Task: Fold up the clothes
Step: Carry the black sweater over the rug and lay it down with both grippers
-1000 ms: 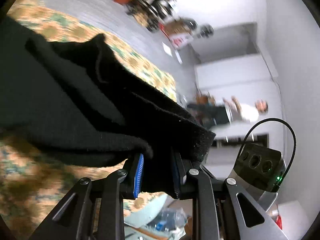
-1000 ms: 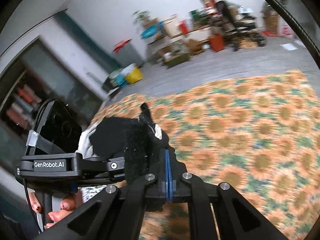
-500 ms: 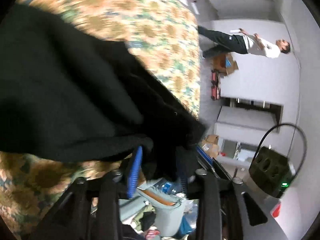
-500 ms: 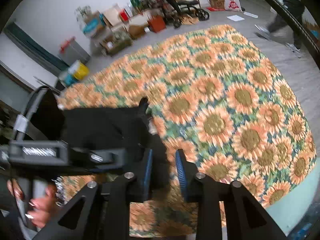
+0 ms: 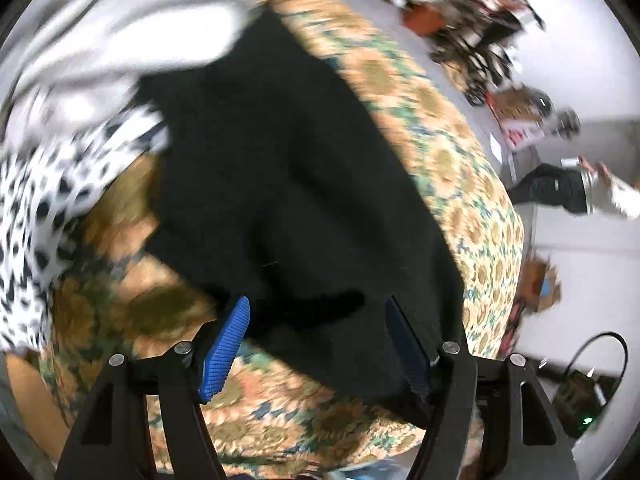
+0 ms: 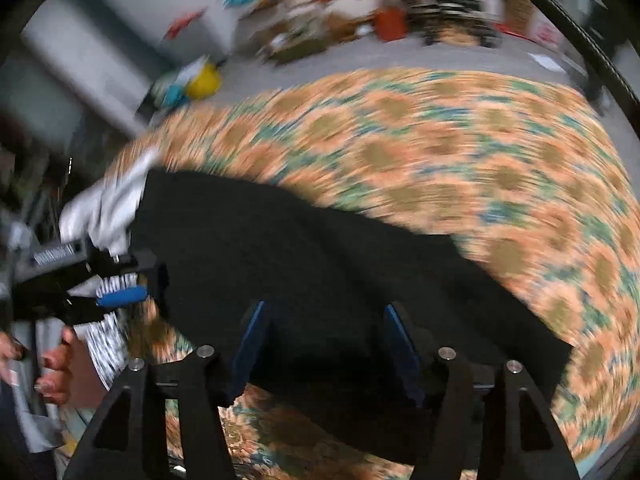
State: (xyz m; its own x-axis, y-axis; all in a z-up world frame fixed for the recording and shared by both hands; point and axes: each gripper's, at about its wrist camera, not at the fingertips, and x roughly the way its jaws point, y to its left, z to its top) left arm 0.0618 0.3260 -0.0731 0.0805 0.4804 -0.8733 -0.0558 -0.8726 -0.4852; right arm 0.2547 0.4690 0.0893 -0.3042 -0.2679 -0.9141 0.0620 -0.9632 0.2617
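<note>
1. Since the earlier pictures the black garment [image 5: 288, 184] is no longer hanging bunched from the grippers; it is now lying spread on the sunflower-print cloth [image 6: 460, 152], and both grippers have come down over it.
2. The left gripper [image 5: 320, 344] has just been opening its jaws; they are standing apart, with the garment's near edge lying between them but not pressed by the blue pads [image 5: 226, 346].
3. The right gripper [image 6: 324, 348] has likewise just been opening; its jaws are standing wide, black fabric lying under the gap, unclamped.
4. In the right wrist view, the garment's far edge is running diagonally across the cloth, leaving a broad stretch of bare sunflower print beyond it and to the right.
5. On the garment's left side, a white garment [image 5: 132, 32] and a black-and-white spotted fabric [image 5: 36, 208] are crowding its edge, touching or overlapping it; blur is hiding which.
6. Both grippers are pointing steeply down.
7. A hand [image 6: 56, 372] is gripping the left gripper's handle at the left edge of the right wrist view.
</note>
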